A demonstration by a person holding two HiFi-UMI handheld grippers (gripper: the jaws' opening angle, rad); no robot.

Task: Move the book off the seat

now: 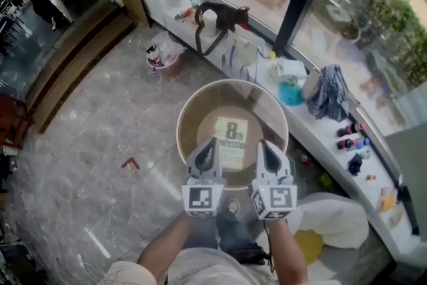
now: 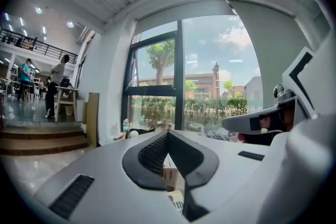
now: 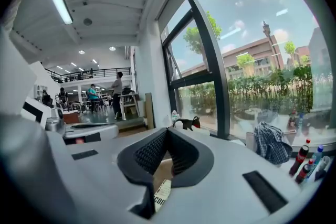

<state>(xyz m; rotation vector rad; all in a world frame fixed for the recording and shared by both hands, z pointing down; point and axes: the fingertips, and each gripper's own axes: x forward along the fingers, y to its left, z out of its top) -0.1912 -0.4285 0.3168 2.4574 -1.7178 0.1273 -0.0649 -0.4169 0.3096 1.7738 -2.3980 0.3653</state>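
Note:
A yellow-and-white book lies flat in the middle of the round tan seat, straight below me in the head view. Both grippers are held side by side in the air above the seat's near edge, pointing away from me. The left gripper has its jaws together with nothing between them, and its tips overlap the book's left edge in the picture. The right gripper is also shut and empty, over the book's right edge. In each gripper view the closed jaws face the window, with a sliver of the book showing beneath.
A long white window ledge runs behind the seat with a black bag, a plaid cloth and small bottles. A white cushion lies at the lower right. A bin bag and wooden steps are to the left.

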